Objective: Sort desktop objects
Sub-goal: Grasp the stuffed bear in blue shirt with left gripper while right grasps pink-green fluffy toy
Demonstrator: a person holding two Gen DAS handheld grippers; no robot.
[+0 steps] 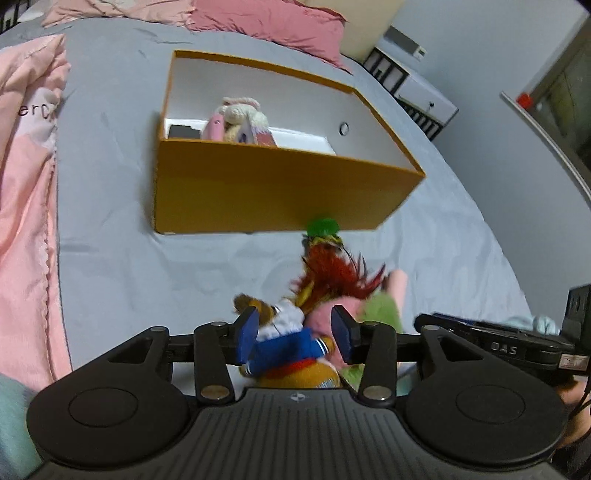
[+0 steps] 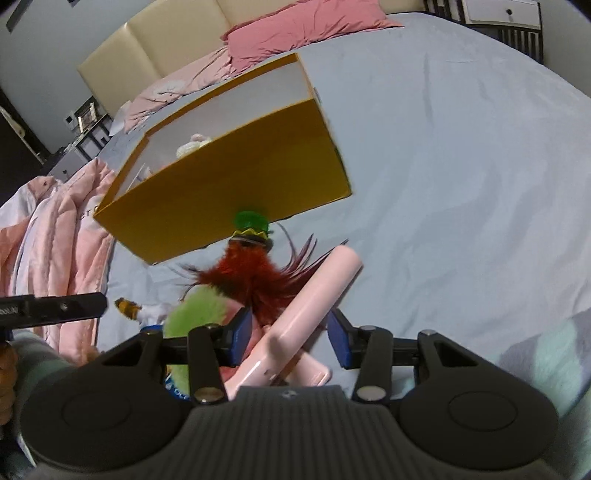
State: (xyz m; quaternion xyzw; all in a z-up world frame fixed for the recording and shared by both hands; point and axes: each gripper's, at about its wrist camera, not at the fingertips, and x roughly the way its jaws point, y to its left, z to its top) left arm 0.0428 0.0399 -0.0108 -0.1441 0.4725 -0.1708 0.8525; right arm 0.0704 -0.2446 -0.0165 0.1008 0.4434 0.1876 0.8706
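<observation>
Left gripper (image 1: 293, 338) straddling sailor plush (image 1: 284, 336), jaws parted, not clamping. Right gripper (image 2: 290, 341) released around pink case (image 2: 295, 325).

Risk: feather toy (image 2: 258, 280) at 12 o'clock snagging, dragging pile short of orange box (image 2: 229, 192).

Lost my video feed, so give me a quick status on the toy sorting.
Left gripper open over the bear plush. Right gripper open around the pink case. Orange box part filled. Feather toy lies before the box.

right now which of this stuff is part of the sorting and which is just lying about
Part of the job:
- orange box
- plush toy in blue
- red feather toy
- pink case

Just lying about:
- pink quilt
- pink pillow
- white cabinet
</observation>
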